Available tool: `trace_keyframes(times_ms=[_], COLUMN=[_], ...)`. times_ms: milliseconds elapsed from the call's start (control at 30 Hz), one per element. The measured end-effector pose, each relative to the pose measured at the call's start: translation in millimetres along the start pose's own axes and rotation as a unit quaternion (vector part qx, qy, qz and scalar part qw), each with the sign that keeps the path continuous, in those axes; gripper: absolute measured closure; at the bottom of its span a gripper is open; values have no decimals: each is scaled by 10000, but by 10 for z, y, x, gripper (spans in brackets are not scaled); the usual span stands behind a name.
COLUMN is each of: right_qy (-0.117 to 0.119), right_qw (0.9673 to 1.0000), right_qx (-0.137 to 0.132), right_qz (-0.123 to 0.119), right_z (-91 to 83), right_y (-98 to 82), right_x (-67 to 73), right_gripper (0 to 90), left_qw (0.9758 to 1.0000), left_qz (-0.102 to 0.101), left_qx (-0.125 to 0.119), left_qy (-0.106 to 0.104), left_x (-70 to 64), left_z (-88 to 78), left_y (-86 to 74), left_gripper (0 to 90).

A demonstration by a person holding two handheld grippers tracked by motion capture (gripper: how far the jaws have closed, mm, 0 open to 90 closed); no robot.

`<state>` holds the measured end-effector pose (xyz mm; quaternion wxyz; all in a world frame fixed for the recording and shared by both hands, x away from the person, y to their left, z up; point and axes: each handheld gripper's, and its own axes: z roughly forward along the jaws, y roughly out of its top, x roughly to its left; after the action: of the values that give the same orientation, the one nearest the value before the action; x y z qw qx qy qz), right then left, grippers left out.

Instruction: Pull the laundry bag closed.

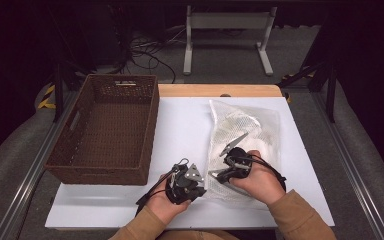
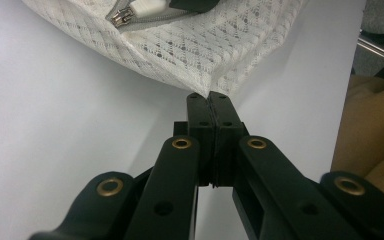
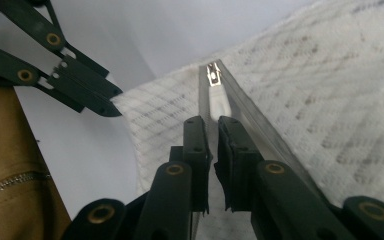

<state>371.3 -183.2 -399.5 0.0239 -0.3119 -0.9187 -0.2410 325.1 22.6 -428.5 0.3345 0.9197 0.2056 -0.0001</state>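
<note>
Dark grey carpet surrounds the table, with cables and a white metal stand behind it. On the white tabletop a brown wicker basket sits left and a white mesh bag lies right. At the bag's near corner the left gripper is pressed together on the mesh. Beside it, the right gripper pinches the zipper pull, jaws nearly closed.

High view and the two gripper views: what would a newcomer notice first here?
First, the white mesh bag on the right half of the white table, with both claws at its near end. The left claw is shut on the bag's corner, while the right claw grips the white zipper pull. A brown wicker basket stands at the left.
</note>
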Motion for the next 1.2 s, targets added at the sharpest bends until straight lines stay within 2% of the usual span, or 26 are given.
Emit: trace_keyframes(times_ms=[333, 633, 833, 1200], right_qy=[99, 96, 131, 159], right_qw=[9999, 9995, 9991, 9986], right_qx=[-33, -285, -392, -477], right_qz=[-17, 0, 44, 148], right_z=[95, 6, 20, 18], right_y=[29, 56, 87, 101], right_x=[-9, -1, -8, -43], right_gripper=[786, 807, 813, 820], left_qw=[10000, 10000, 10000, 10000], left_qz=[6, 37, 35, 34], left_qx=[-7, 5, 12, 17], left_qy=[-1, 10, 9, -1], left_x=[1, 0, -2, -4], left_z=[2, 4, 11, 12], left_y=[1, 2, 3, 2], left_gripper=[898, 898, 898, 897])
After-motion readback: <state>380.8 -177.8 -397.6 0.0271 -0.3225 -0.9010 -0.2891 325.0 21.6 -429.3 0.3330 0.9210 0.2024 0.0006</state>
